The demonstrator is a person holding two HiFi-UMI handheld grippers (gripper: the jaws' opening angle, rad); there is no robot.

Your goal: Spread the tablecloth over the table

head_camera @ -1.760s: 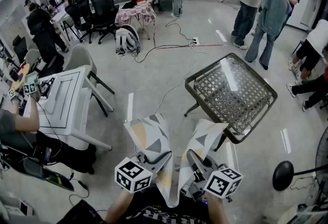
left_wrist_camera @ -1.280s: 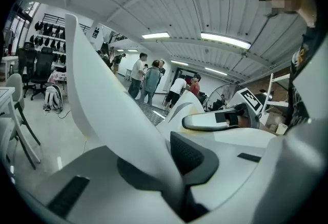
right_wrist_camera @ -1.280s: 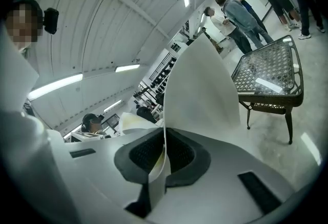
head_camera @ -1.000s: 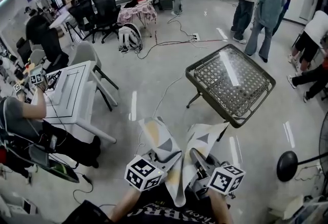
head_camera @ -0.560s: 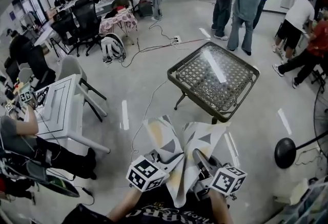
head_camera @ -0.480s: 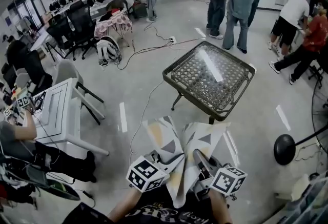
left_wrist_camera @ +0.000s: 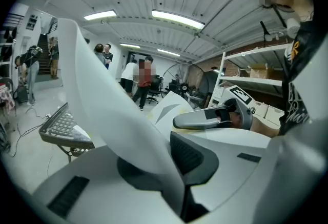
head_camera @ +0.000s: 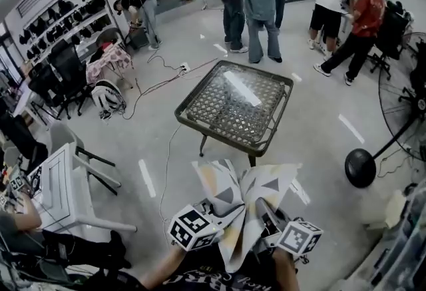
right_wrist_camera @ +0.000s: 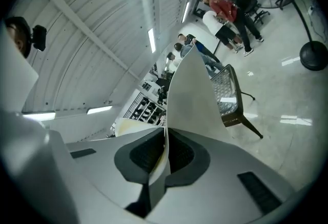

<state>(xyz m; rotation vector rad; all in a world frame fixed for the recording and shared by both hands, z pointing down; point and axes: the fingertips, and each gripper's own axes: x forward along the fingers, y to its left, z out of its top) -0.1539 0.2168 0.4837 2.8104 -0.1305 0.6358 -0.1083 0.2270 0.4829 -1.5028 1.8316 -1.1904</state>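
Note:
A tablecloth [head_camera: 245, 198], pale with grey and yellow triangles, hangs bunched between my two grippers low in the head view. My left gripper [head_camera: 214, 211] is shut on one edge of it, and the cloth [left_wrist_camera: 110, 110] rises out of its jaws [left_wrist_camera: 173, 167]. My right gripper [head_camera: 267, 211] is shut on another edge, with the cloth [right_wrist_camera: 193, 92] standing up from its jaws [right_wrist_camera: 165, 154]. The table [head_camera: 234, 107], a dark square frame with a woven mesh top, stands bare on the floor just beyond the cloth. It also shows as the table [left_wrist_camera: 64, 128] and the table [right_wrist_camera: 230, 96].
Several people [head_camera: 256, 0] stand behind the table. A floor fan [head_camera: 363, 166] is at the right. A white table [head_camera: 63, 193] with a chair stands at the left, office chairs [head_camera: 66, 73] beyond it. Cables [head_camera: 166, 143] trail across the floor.
The view has swung round: the table has slid from the right of the picture to straight ahead of the cloth. Both grippers keep their hold on the cloth.

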